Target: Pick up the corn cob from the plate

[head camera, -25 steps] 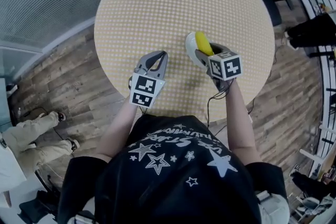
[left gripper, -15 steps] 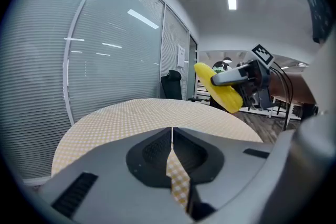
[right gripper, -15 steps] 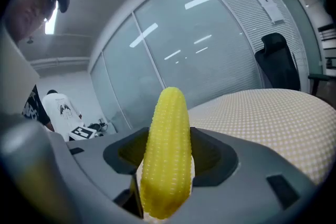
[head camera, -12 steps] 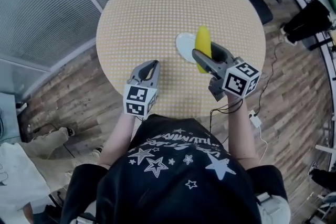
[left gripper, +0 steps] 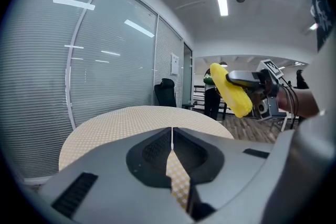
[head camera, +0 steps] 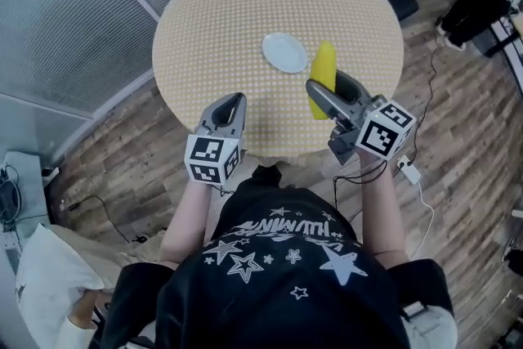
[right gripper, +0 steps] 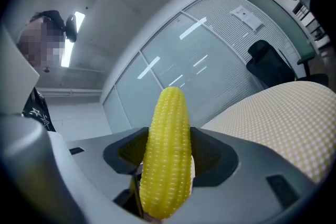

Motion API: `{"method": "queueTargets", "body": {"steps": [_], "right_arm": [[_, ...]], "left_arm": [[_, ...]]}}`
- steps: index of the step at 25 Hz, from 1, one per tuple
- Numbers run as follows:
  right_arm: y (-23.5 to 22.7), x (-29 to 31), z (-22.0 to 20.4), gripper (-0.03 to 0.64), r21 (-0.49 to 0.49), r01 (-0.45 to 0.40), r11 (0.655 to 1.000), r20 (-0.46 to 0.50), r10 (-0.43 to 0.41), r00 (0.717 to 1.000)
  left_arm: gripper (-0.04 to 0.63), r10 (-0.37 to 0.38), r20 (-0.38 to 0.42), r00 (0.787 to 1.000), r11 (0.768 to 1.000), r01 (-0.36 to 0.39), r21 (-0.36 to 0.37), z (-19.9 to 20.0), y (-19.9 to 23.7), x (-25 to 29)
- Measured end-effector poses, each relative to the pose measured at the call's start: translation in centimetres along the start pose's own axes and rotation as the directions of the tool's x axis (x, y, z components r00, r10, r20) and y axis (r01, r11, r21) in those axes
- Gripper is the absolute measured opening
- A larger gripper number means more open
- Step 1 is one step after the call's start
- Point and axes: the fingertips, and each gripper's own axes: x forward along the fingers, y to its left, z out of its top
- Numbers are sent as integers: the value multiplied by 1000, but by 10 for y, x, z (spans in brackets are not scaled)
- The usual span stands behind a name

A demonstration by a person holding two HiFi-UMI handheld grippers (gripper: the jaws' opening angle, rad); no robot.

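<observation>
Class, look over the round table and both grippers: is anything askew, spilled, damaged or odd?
Nothing stands out. The corn cob is whole, clamped in the right gripper and held clear of the table; the white plate lies flat and bare, with no spill.

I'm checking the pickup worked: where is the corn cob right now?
Head view: the corn cob is clamped in the right gripper, above the table, just right of the white plate.
</observation>
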Motion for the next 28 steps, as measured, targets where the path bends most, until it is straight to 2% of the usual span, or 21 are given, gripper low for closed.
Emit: {"method": "queueTargets", "body": {"steps": [3,5,8,12,17,22,28], "right_arm": [[21,-34,-22,258,-16,-14,1000,-4,14,1000],[20,-36,-28,258,-3,-18,1000,-18,18,1000],[10,-30,-29,258,51,-29,998,-18,29,999],[9,-38,-34,259,110,-43,993,13,42,999],[8,-42,-43,259,75,-31,997,-14,32,999],[10,-39,-56,258,79,-14,997,-33,17,999],[27,-30,-60,259,83,-38,996,-47,42,998]], "left_arm": [[14,2,14,1000,1000,-2,26,-3,-37,-31],[14,-5,5,1000,1000,5,7,-1,-45,-33],[15,-21,-22,1000,999,20,-47,3,-46,-26],[14,-21,-30,999,999,20,-45,2,-54,-31],[14,-33,-37,999,997,31,-69,-5,-55,-27],[15,-46,-25,999,996,44,-71,-9,-57,-30],[14,-34,-6,999,995,33,-93,-9,-53,-45]]}}
